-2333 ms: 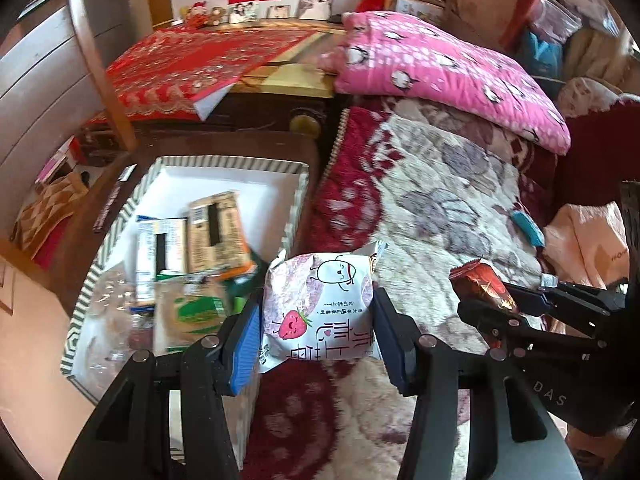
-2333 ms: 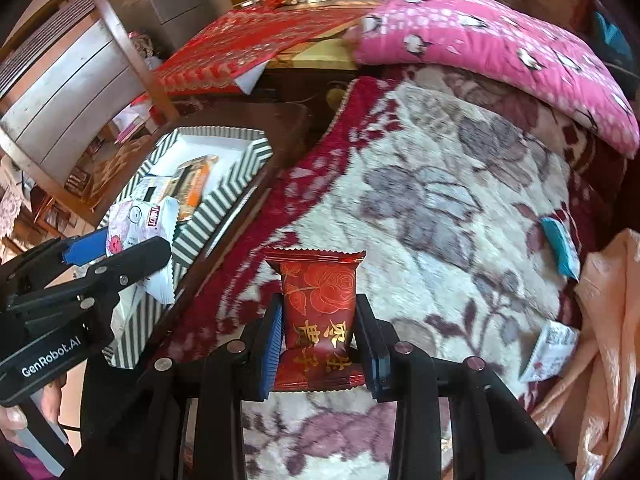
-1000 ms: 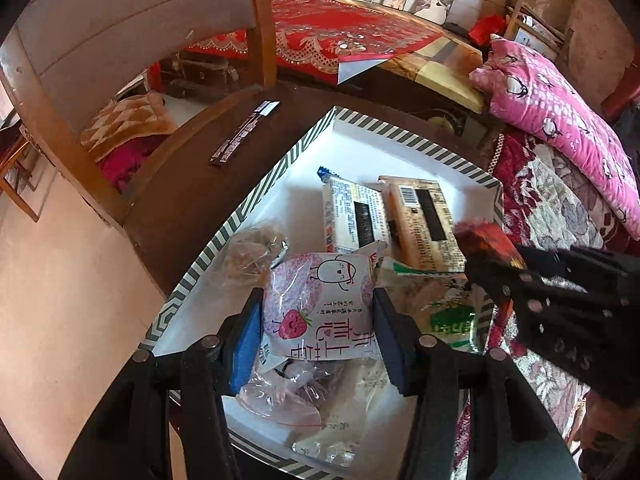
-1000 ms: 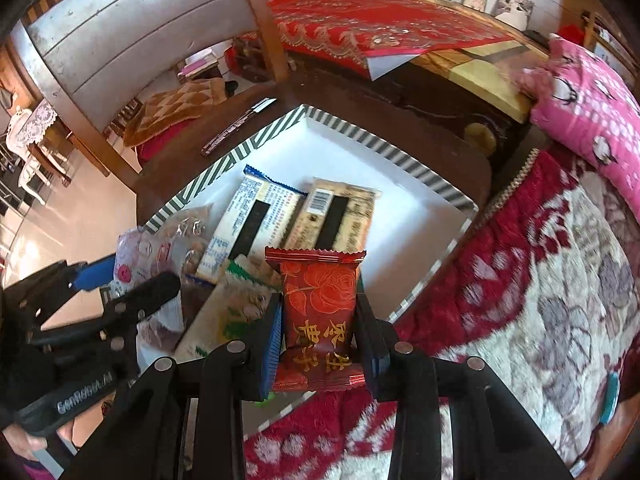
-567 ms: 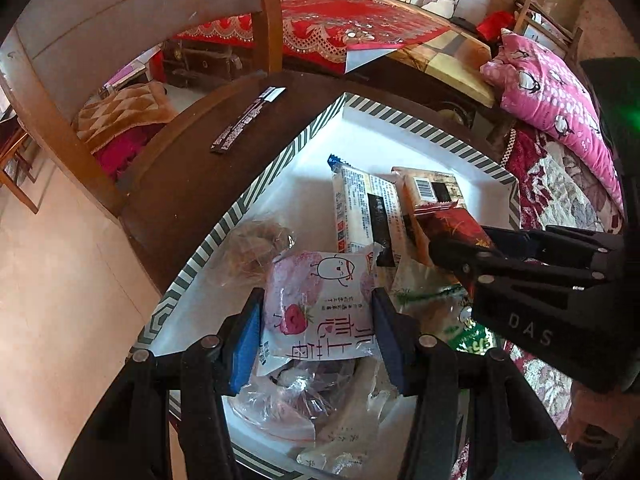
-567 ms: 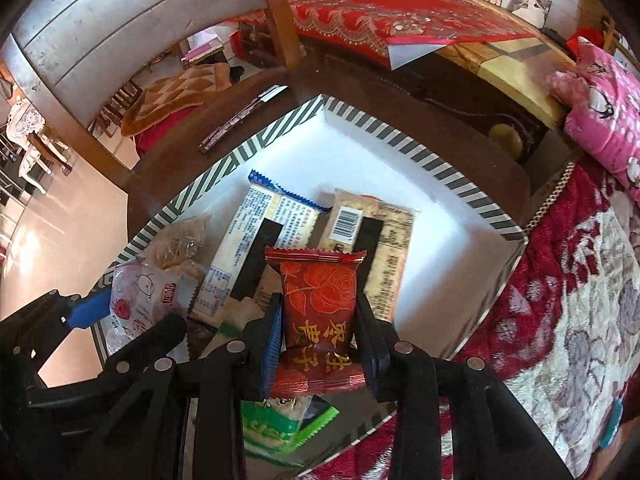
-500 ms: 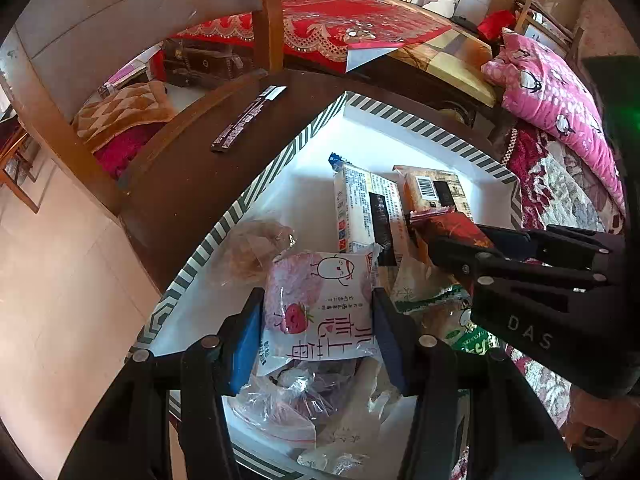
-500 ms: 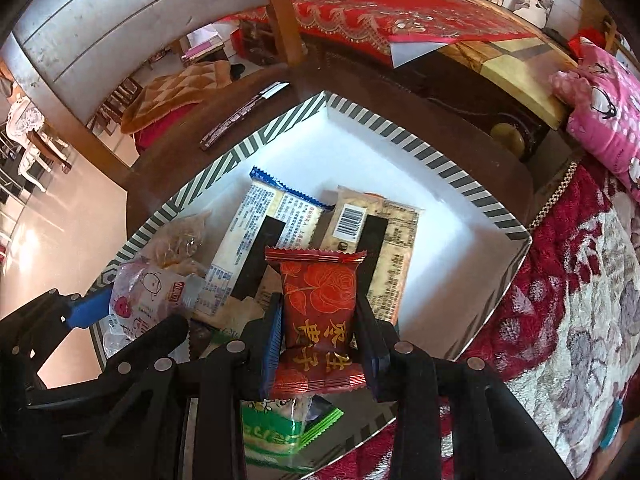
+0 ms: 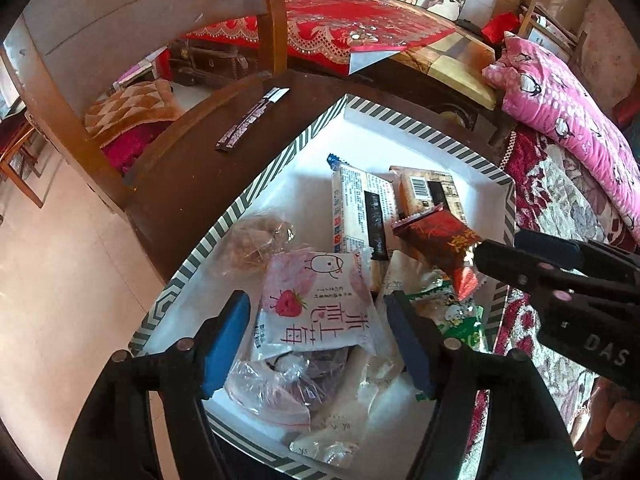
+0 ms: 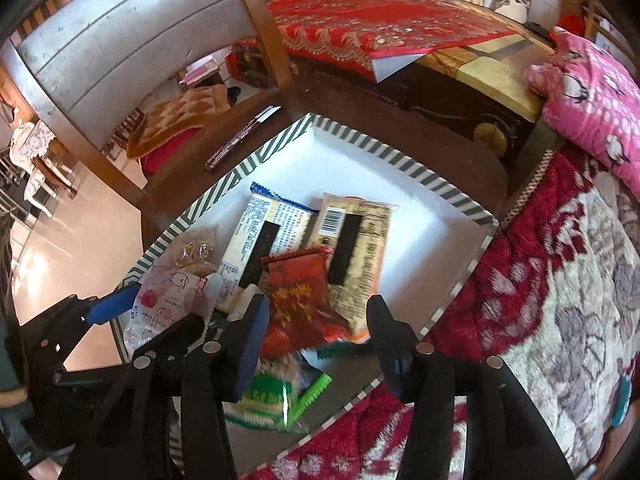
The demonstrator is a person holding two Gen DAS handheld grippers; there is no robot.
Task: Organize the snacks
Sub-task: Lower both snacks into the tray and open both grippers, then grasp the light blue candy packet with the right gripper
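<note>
Red snack packet [image 10: 306,300] lies lengthwise between the opening right tongs [image 10: 316,334].

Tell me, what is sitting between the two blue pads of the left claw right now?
In the left wrist view, the pink strawberry packet lies between the left gripper pads as its jaws open, no longer pressed, resting on other snacks in the striped box.
</note>
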